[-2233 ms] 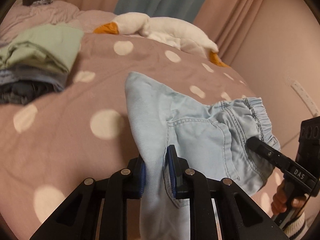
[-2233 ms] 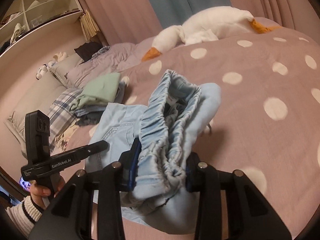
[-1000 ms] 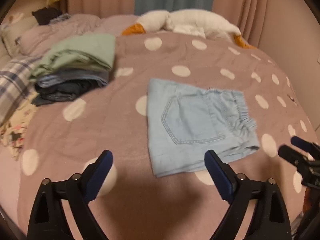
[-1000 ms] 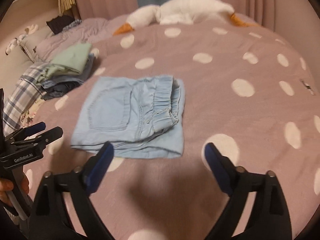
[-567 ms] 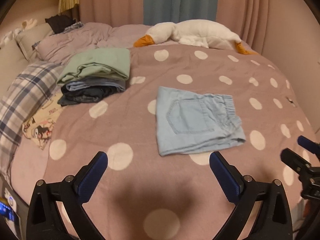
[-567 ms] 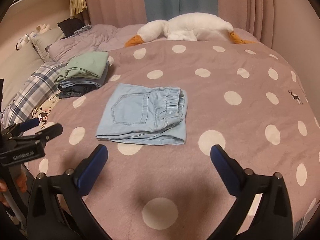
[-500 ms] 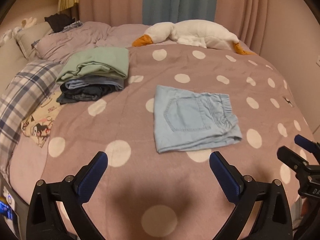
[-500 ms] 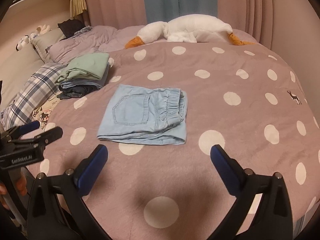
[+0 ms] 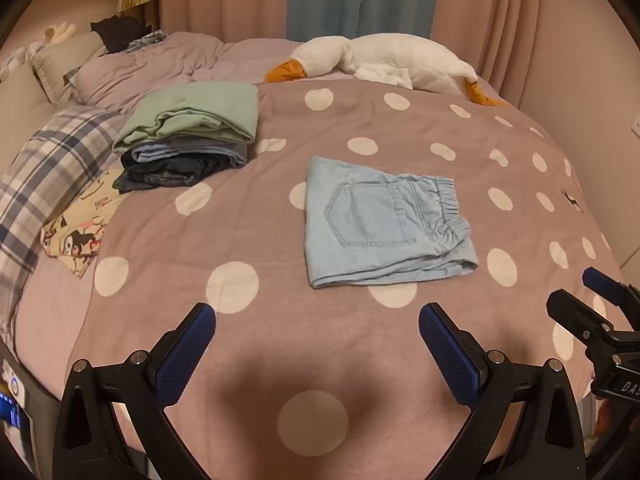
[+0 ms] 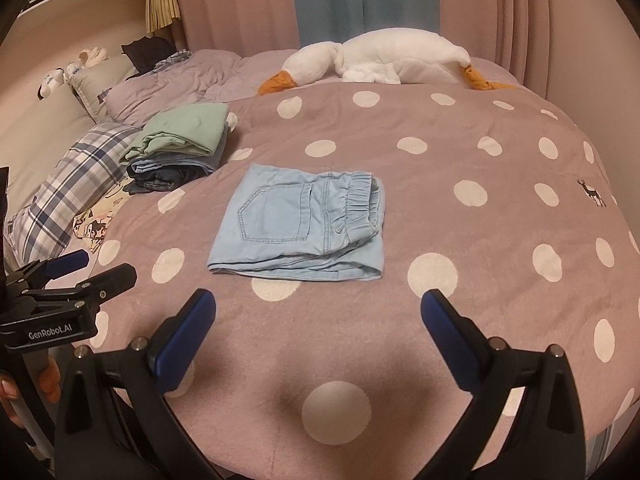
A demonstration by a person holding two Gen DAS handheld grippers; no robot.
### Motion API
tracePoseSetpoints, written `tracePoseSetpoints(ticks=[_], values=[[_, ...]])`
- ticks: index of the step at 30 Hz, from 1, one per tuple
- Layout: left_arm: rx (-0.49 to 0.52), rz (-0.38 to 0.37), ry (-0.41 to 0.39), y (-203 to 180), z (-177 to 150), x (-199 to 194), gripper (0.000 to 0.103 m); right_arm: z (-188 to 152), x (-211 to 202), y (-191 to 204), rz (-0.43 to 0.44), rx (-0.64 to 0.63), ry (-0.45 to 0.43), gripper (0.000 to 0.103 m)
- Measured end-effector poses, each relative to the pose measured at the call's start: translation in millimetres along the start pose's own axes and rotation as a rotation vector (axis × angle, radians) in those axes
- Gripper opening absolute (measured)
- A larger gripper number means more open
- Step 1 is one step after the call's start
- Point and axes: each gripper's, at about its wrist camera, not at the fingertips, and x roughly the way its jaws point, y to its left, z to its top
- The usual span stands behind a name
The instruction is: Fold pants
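Note:
Light blue denim pants (image 9: pixel 380 220) (image 10: pixel 300 224) lie folded into a flat square on the mauve polka-dot bedspread, back pocket up and elastic waistband to the right. My left gripper (image 9: pixel 316 316) hovers open near the bed's front edge, well short of the pants, with nothing between its blue pads. My right gripper (image 10: pixel 318 300) is open too, held back at the same distance and empty. In the left wrist view the right gripper (image 9: pixel 580 296) shows at the right edge. The left gripper (image 10: pixel 84 268) appears at the left edge of the right wrist view, a hand below it.
A stack of folded clothes (image 9: pixel 188 136) (image 10: pixel 180 144), green on top, sits to the left of the pants. A white goose plush (image 9: pixel 380 60) (image 10: pixel 380 56) lies at the far side. Plaid pillow (image 9: pixel 44 168) and printed cloth (image 9: pixel 80 228) are at the left. Curtains hang behind the bed.
Both grippers let go of the pants, which now lie folded flat on the bed, and opened wide. Both pulled back toward the bed's front edge; over the last half second little moved.

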Motion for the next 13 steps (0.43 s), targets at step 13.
tracePoseSetpoints(ticks=[13], values=[[-0.003, 0.0, 0.003, 0.7, 0.7, 0.6, 0.101, -1.3, 0.0, 4.7, 0.01, 0.001, 0.002, 0.103]])
